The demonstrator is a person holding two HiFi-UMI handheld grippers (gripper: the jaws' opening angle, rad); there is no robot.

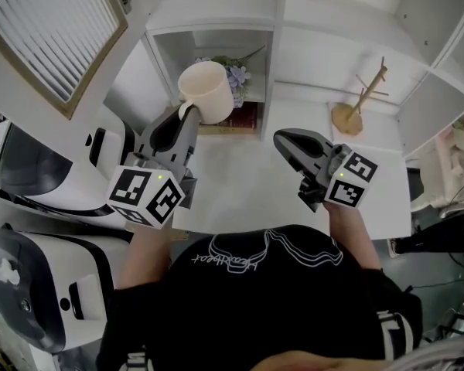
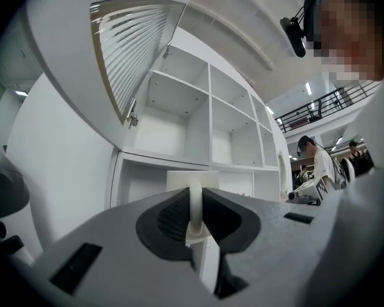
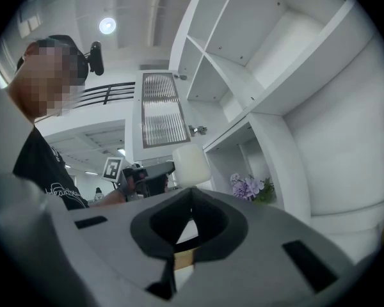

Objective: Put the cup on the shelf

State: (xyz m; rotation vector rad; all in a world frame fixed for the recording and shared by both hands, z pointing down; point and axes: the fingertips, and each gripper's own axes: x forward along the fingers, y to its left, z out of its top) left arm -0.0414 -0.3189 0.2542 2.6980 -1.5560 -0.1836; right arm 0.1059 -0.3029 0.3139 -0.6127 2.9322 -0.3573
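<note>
Cup (image 1: 206, 90) in left tool (image 1: 187, 113), near shelf (image 1: 209, 27) compartment front edge.

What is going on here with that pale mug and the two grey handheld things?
A person is working with a grasping tool in each hand. The left tool is clamped on the handle of a cream cup, holding it up in front of the white shelf unit, near the cubby with the purple flowers. The right tool is shut, holds nothing and hangs over the counter. The cup is not yet on a shelf.
</note>
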